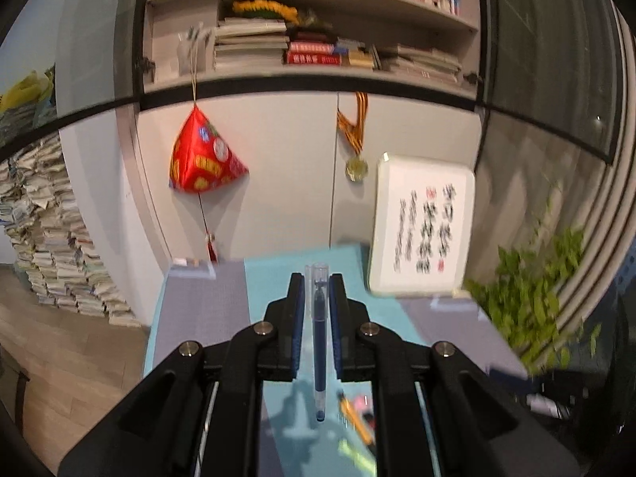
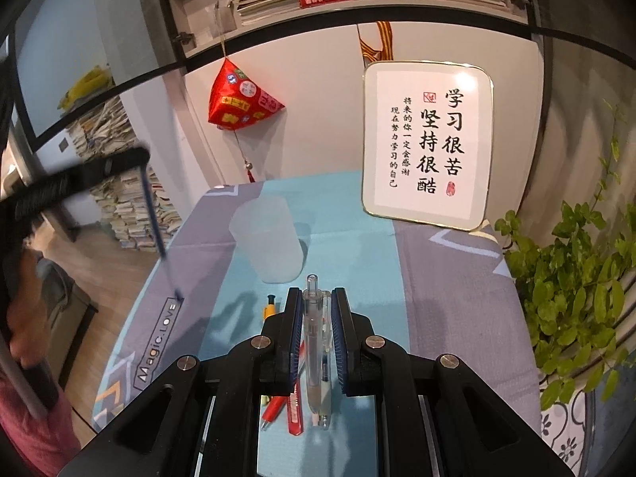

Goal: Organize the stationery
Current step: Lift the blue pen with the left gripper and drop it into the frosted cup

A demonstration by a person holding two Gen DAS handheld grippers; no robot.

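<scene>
Between the left tool (image 1: 317, 290) fingers, raised above the surface (image 1: 349, 310): blue pen (image 1: 318, 342), clamped mid-barrel, pointing forward. Right tool (image 2: 317, 302) likewise closed on clear pen (image 2: 311, 342), over loose pens (image 2: 294, 409) near frosted cup (image 2: 268, 238). Probably light, stiff, slick plastic; best gripped at mid-barrel, lest ends swing or slip.

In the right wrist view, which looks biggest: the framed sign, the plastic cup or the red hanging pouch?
1. Framed sign, clearly largest.
2. Plastic cup and red hanging pouch look alike; the cup stands nearer, so I won't rank them.
</scene>
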